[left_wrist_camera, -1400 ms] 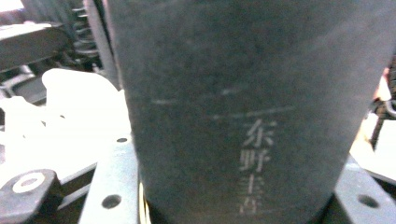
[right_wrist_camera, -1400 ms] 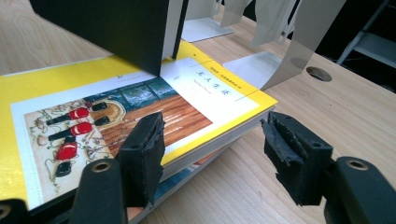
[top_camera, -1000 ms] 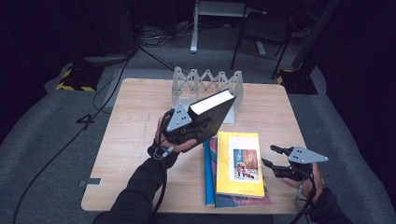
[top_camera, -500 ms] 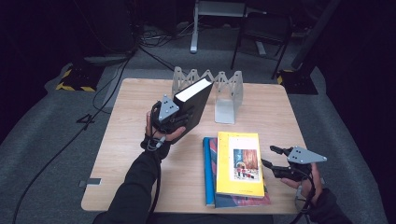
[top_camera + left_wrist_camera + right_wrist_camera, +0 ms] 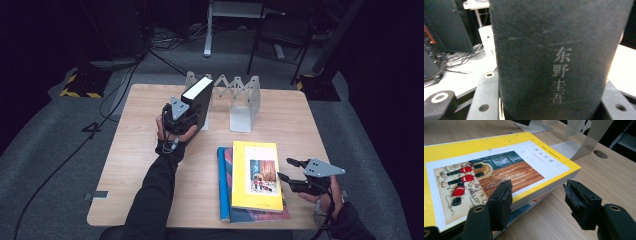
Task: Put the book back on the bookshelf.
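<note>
My left gripper (image 5: 186, 116) is shut on a black book (image 5: 196, 100) and holds it upright at the left end of the metal accordion book rack (image 5: 241, 95) at the table's back. In the left gripper view the black book's spine (image 5: 554, 57) with grey characters stands between the jaws. A yellow book (image 5: 255, 175) lies flat on a blue book (image 5: 223, 186) at the table's front right. My right gripper (image 5: 290, 170) hovers open just right of the yellow book; in the right gripper view its jaws straddle the corner of the yellow book (image 5: 486, 172).
The wooden table (image 5: 140, 150) stands on grey carpet. Cables (image 5: 105, 110) run across the floor to the left. A chair (image 5: 280, 35) and a white stand (image 5: 235, 15) are behind the table. A rack divider (image 5: 584, 142) rises beyond the yellow book.
My left gripper has carried the black book back and left, turning it from tilted to upright at the rack's left end. The right gripper has stayed put.
</note>
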`<state>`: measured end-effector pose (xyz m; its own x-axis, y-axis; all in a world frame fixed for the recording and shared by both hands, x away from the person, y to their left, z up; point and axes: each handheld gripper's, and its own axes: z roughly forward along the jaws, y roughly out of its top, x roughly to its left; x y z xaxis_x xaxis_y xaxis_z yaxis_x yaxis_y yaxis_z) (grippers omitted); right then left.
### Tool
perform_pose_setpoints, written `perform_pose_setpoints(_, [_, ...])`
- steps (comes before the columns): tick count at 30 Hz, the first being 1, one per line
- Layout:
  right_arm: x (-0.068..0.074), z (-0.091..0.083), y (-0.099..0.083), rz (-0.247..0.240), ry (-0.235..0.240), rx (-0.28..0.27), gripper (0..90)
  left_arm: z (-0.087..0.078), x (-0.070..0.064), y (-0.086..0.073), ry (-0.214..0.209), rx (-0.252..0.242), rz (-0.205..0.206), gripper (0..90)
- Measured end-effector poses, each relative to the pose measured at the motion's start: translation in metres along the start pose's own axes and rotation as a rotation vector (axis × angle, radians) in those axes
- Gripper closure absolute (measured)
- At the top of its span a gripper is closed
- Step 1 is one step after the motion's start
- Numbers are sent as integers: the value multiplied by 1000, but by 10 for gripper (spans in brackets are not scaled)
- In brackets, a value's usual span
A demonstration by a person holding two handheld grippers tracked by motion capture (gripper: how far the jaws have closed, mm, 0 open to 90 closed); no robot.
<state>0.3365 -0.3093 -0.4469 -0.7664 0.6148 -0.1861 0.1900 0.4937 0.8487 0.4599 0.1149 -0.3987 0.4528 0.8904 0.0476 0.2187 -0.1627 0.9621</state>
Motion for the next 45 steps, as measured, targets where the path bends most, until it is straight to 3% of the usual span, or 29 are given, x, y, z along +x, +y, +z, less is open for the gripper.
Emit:
perform_pose_setpoints(4, [0, 0, 0, -1, 0, 0, 385, 8, 1, -4, 29, 1, -13, 528])
perform_pose_setpoints(8, [0, 0, -1, -2, 2, -2, 384, 14, 4, -13, 87, -36, -68, 527])
perform_pose_setpoints(18, [0, 0, -1, -4, 1, 2, 376, 13, 9, -21, 132, -40, -130, 515])
perform_pose_setpoints(26, [1, 0, -1, 0, 1, 6, 371, 2, 9, -31, 118, -34, -118, 503])
perform_pose_setpoints(29, [1, 1, -1, 1, 1, 7, 370, -1, 8, -38, 122, -41, -134, 496])
perform_pose_setpoints(35, [1, 1, -2, 11, 6, 7, 366, -3, 0, -45, 154, -56, -126, 483])
perform_pose_setpoints(37, [1, 1, -2, 14, 7, 5, 364, -2, -4, -49, 173, -40, -140, 465])
perform_pose_setpoints(38, [1, 1, -3, 15, 7, 4, 364, 0, -7, -57, 190, 5, -158, 457])
perform_pose_setpoints(45, [-1, 0, -6, 36, 12, -6, 359, -4, -17, -80, 224, 77, -200, 449])
